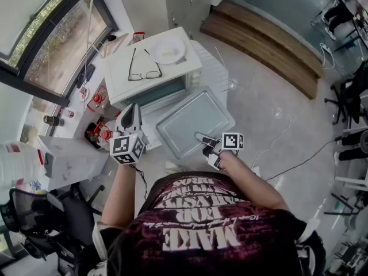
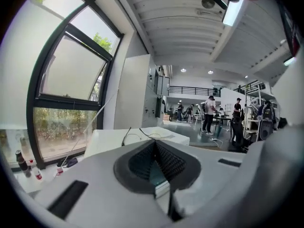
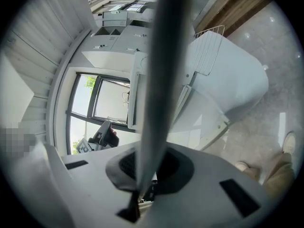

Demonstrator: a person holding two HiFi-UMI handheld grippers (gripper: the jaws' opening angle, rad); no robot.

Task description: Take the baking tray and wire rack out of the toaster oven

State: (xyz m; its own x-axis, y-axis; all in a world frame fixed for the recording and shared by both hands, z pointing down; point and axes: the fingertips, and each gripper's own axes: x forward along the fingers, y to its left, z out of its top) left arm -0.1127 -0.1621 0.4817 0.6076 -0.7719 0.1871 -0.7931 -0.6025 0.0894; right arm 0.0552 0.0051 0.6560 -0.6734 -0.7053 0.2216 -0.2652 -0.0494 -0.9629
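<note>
My right hand-held gripper (image 1: 204, 140) is pinching the rectangular grey metal baking tray's (image 1: 192, 119) edge before the white toaster oven (image 1: 152, 68). My left hand-held gripper (image 1: 133, 110) is hovering, pressed together on nothing.

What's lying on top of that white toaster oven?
On the toaster oven lie a pair of glasses and a round white plate. Whether anything is on the plate is too small to tell, and the top beneath it is covered.

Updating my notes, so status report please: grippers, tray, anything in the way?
Right gripper shut on baking tray rim; tray out in front of toaster oven. Left gripper shut, empty. Glasses, plate on oven top, not in the way.
</note>
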